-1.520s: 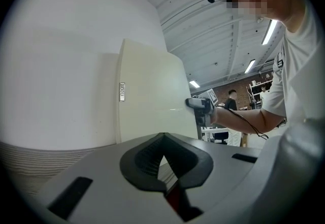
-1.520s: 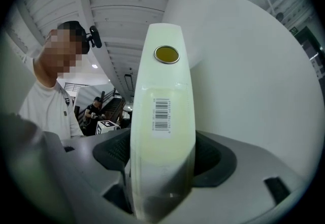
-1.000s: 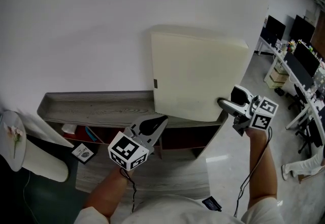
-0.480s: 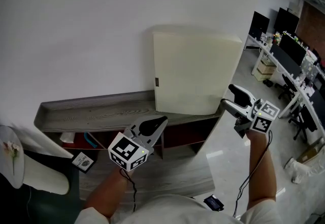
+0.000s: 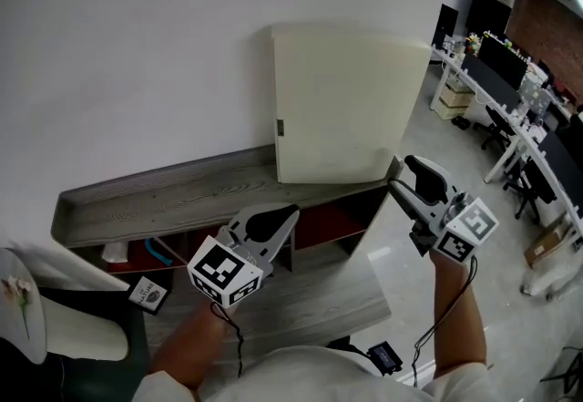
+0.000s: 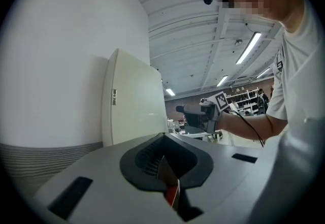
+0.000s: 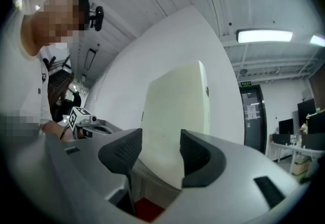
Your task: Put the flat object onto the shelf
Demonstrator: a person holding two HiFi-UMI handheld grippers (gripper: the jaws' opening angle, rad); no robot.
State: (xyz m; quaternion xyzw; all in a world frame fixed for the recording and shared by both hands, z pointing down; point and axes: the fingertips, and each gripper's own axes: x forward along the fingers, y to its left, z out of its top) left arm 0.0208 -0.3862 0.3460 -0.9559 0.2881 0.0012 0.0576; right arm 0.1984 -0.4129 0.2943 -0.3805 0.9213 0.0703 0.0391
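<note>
The flat object is a cream board (image 5: 346,108). It stands upright on the right end of the grey wooden shelf (image 5: 155,200) and leans against the white wall. My right gripper (image 5: 408,183) is just right of the board's lower right corner and does not touch it. Its jaws are closing with nothing between them. In the right gripper view the board (image 7: 175,111) shows beyond the gap of that gripper (image 7: 161,154). My left gripper (image 5: 266,229) hovers in front of the shelf, shut and empty. The left gripper view shows the board (image 6: 134,106) and the other gripper (image 6: 193,114).
Red and blue items (image 5: 157,252) lie in the shelf's lower compartments. A white round thing (image 5: 20,300) and a small card (image 5: 150,293) are at the left on the floor. Office desks with monitors (image 5: 510,63) stand at the far right. A dark object (image 5: 383,356) lies by my feet.
My right gripper has come off the board's right edge and drawn back down and to the right. The board stays standing by itself. The left gripper has hardly moved.
</note>
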